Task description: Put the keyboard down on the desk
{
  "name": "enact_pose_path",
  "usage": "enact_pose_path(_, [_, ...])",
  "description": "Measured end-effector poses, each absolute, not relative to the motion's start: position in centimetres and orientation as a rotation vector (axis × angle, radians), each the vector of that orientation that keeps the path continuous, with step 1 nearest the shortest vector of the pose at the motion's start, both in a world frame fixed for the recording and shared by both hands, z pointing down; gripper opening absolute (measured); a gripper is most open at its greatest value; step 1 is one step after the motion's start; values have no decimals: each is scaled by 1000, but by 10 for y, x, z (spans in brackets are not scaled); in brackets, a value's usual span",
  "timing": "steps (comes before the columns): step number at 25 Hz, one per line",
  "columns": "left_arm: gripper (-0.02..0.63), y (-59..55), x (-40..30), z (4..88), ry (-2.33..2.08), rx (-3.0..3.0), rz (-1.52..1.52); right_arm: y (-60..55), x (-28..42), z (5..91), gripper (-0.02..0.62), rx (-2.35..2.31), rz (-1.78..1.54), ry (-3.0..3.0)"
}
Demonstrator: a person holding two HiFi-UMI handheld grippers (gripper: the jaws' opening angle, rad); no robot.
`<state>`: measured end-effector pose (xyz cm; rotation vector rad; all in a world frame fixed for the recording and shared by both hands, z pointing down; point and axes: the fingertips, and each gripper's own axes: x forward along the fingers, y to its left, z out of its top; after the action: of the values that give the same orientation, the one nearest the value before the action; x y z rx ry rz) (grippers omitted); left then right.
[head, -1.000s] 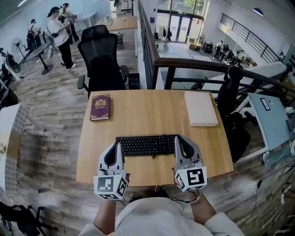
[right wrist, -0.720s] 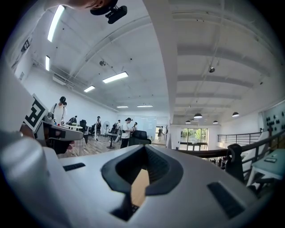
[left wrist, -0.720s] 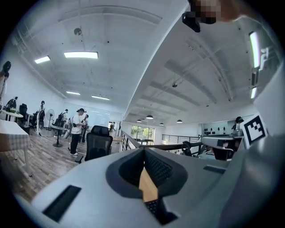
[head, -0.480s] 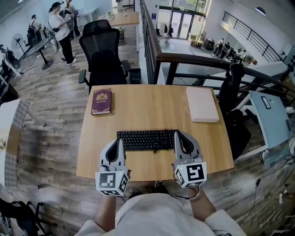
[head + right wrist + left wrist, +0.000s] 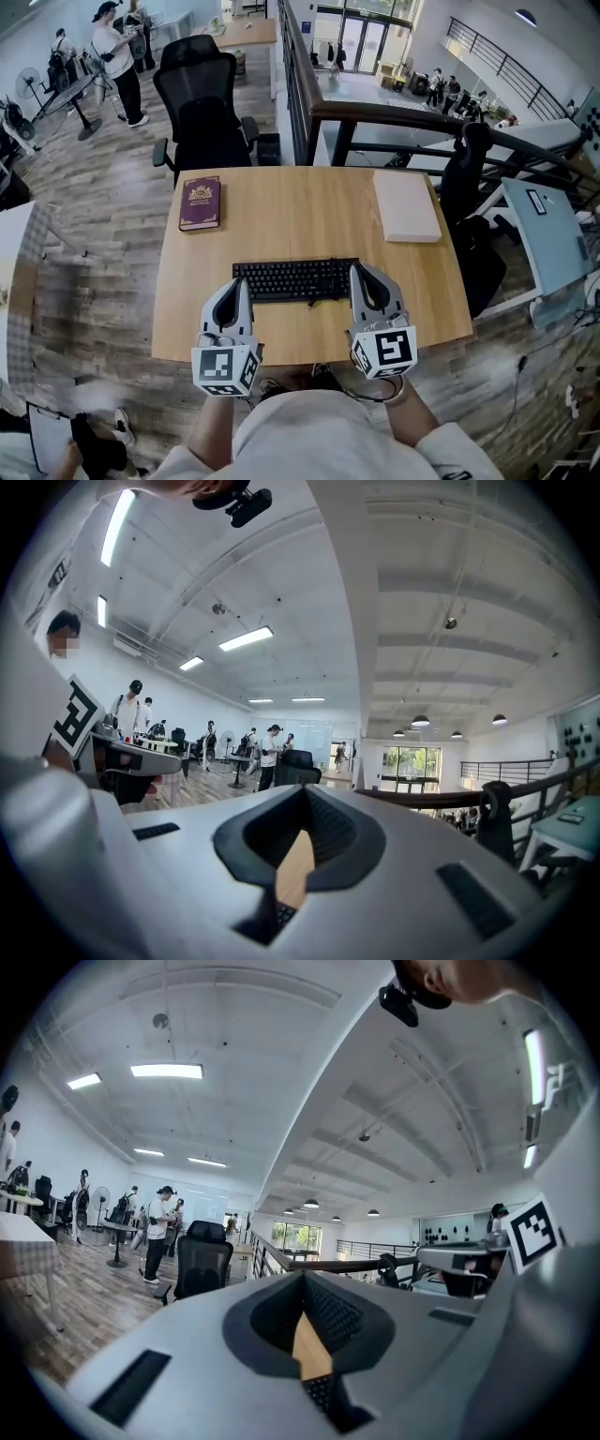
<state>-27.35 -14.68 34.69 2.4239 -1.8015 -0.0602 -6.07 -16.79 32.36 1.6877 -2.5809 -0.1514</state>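
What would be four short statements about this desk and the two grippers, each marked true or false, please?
1. The flat black keyboard lies on the light wooden desk, with the left gripper at one end and the right gripper at the other. True.
2. The maroon hardcover book lies at the desk's far right corner. False: it lies near the far left corner.
3. Both grippers' jaws stand wide apart. False: both pairs of jaws are together.
4. The flat white rectangular pad lies on the desk's far right side, apart from the keyboard. True.
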Motion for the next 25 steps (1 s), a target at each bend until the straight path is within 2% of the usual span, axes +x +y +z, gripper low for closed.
enact_pose_path(25, [11, -152, -263, 361, -1763, 2412, -39, -172, -55, 341, 3, 1636, -87, -2552])
